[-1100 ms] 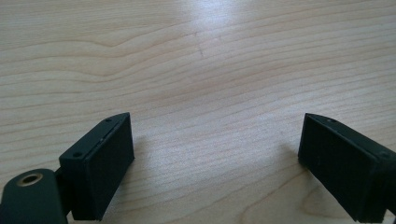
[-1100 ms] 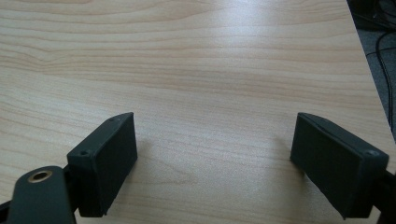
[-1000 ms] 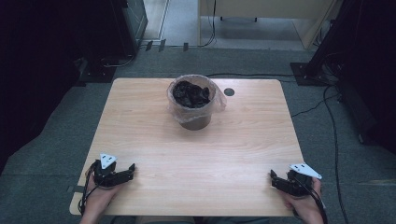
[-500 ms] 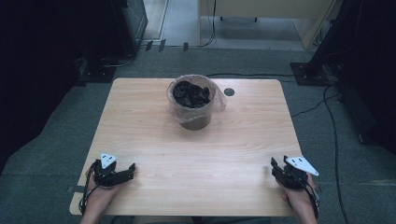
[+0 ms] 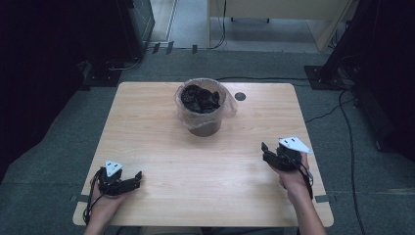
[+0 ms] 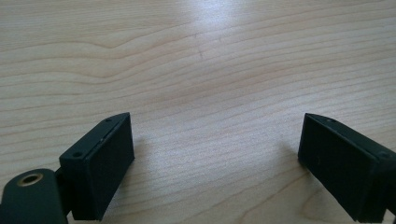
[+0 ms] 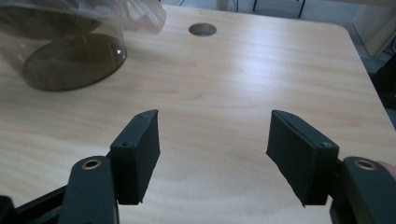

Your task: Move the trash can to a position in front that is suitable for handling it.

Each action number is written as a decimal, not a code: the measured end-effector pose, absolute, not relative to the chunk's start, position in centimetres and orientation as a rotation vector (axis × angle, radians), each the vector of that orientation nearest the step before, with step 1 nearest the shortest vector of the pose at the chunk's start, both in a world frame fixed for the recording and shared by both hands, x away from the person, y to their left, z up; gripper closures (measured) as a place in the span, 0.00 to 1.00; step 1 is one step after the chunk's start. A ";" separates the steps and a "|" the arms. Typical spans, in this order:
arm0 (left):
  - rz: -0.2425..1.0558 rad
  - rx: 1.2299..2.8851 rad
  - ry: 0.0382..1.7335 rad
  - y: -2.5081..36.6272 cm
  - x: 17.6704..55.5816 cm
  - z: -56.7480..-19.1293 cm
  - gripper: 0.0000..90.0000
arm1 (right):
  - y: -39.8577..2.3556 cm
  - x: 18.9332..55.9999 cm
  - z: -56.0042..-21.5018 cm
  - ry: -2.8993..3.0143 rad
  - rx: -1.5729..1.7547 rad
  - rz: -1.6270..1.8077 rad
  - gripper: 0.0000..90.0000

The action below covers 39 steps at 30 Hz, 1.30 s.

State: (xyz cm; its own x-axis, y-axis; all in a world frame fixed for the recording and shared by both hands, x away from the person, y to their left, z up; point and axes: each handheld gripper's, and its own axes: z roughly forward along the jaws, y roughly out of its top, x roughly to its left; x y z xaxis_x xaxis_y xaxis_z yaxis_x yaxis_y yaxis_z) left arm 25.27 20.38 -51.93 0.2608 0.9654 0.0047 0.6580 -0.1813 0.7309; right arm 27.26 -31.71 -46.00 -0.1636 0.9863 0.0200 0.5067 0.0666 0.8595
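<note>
On the desk (image 5: pixel 161 147) stood 1 lined bin (image 5: pixel 203 106) near 1 hole (image 5: pixel 240 96), while 2 grippers, left (image 5: pixel 138 177) and right (image 5: pixel 265 151), held empty jaws open, the right's just widening.

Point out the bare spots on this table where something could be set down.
Bare wood runs between the left hand-held gripper and right hand-held gripper, and both sides of the lined bin. The far middle is crowded by the bin and the cable hole.

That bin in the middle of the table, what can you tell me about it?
The bin is a small round brownish container standing upright on the wooden table, toward its far middle. A clear plastic liner is folded over its rim and hangs loosely outside. Inside lies a heap of dark pieces, too small to identify. Nothing else touches it.
</note>
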 end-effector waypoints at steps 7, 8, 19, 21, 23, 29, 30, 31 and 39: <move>0.643 1.919 1.468 20.4 25.3 -51.9 0.12 | -30.2 31.1 -44.8 1.723 1.500 1.031 0.39; 0.643 1.919 1.467 20.4 25.3 -51.9 0.12 | -30.0 31.6 -44.7 1.718 1.505 1.035 0.39; 0.645 1.918 1.456 20.2 25.3 -51.9 0.16 | -27.6 36.8 -44.3 1.716 1.508 1.081 0.46; 0.649 1.916 1.455 20.1 25.4 -51.9 0.16 | -27.2 37.6 -44.3 1.709 1.515 1.099 0.48; 0.653 1.915 1.447 19.9 25.4 -51.8 0.20 | -26.7 38.3 -44.3 1.697 1.533 1.117 0.51; 0.629 1.845 1.457 19.4 26.5 -51.2 0.35 | -25.3 39.9 -44.6 1.683 1.558 1.129 0.57; 0.630 1.838 1.457 19.3 26.8 -51.1 0.36 | -25.1 40.1 -44.7 1.680 1.555 1.120 0.59; 0.641 1.836 1.452 19.0 27.2 -50.9 0.36 | -25.1 40.4 -44.6 1.673 1.557 1.116 0.63; 0.691 1.717 1.417 16.6 30.4 -48.4 0.51 | -25.3 41.4 -44.8 1.635 1.619 1.195 0.82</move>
State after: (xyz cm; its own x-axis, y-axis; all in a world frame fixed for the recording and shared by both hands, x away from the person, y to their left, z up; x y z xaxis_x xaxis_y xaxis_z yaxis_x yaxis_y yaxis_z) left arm 30.41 16.62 -48.37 0.2272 0.9712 -0.0721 0.5415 -0.0644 0.8382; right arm 41.41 -25.32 -44.85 -0.1305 0.9701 0.2045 0.4894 -0.1163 0.8642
